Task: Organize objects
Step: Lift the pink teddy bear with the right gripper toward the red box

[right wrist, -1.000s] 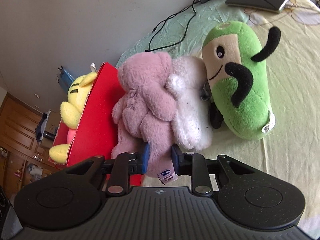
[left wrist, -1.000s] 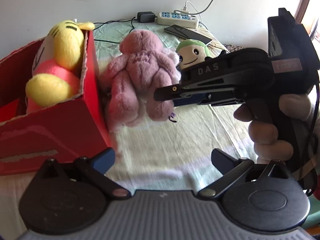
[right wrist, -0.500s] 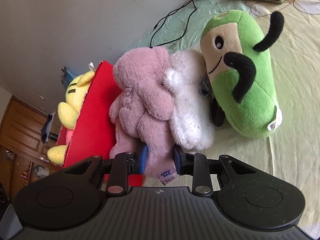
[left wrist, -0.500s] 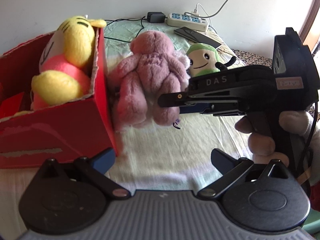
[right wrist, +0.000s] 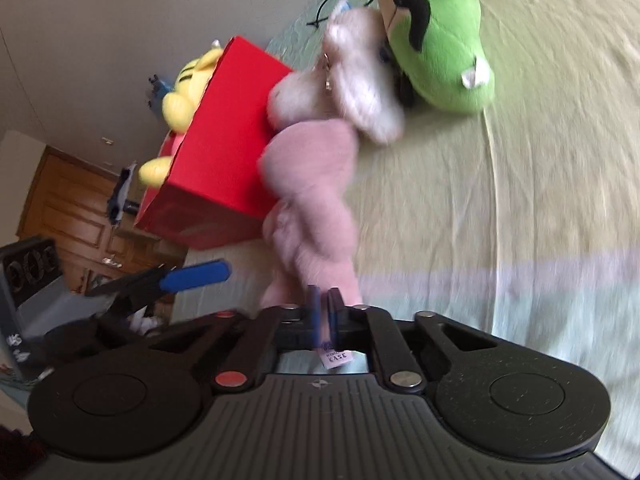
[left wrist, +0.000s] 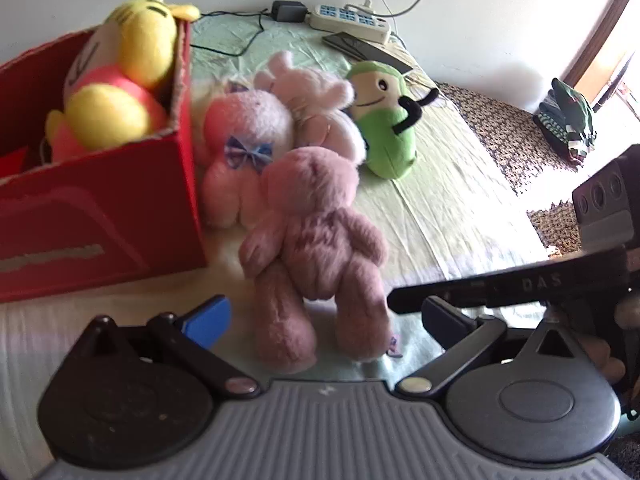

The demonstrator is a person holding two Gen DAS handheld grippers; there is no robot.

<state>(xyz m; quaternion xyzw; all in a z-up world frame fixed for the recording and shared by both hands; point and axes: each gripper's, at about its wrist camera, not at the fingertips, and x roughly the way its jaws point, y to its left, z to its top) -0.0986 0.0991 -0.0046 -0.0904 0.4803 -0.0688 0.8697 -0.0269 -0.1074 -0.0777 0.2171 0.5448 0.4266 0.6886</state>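
My right gripper [right wrist: 325,312] is shut on the foot of a mauve plush bear [right wrist: 312,200] and holds it off the bed; the bear [left wrist: 316,240] hangs between the wide-open fingers of my left gripper [left wrist: 324,316], which touches nothing. The right gripper's arm [left wrist: 500,284] reaches in from the right in the left wrist view. A red cardboard box [left wrist: 92,216] at left holds a yellow and pink plush [left wrist: 116,80]. A pale pink plush with a blue bow [left wrist: 244,152], a whitish-pink plush [left wrist: 316,108] and a green plush [left wrist: 384,124] lie beside the box.
A power strip [left wrist: 352,20], a charger with cables [left wrist: 288,10] and a dark phone [left wrist: 360,46] lie at the far end of the bed by the wall. A patterned mat [left wrist: 516,140] and folded clothes [left wrist: 568,120] are at right.
The right gripper has closed tighter on the bear's foot and pulled the mauve bear away from the other plushes toward me, uncovering the pale pink plush with the bow. The left gripper stays open.
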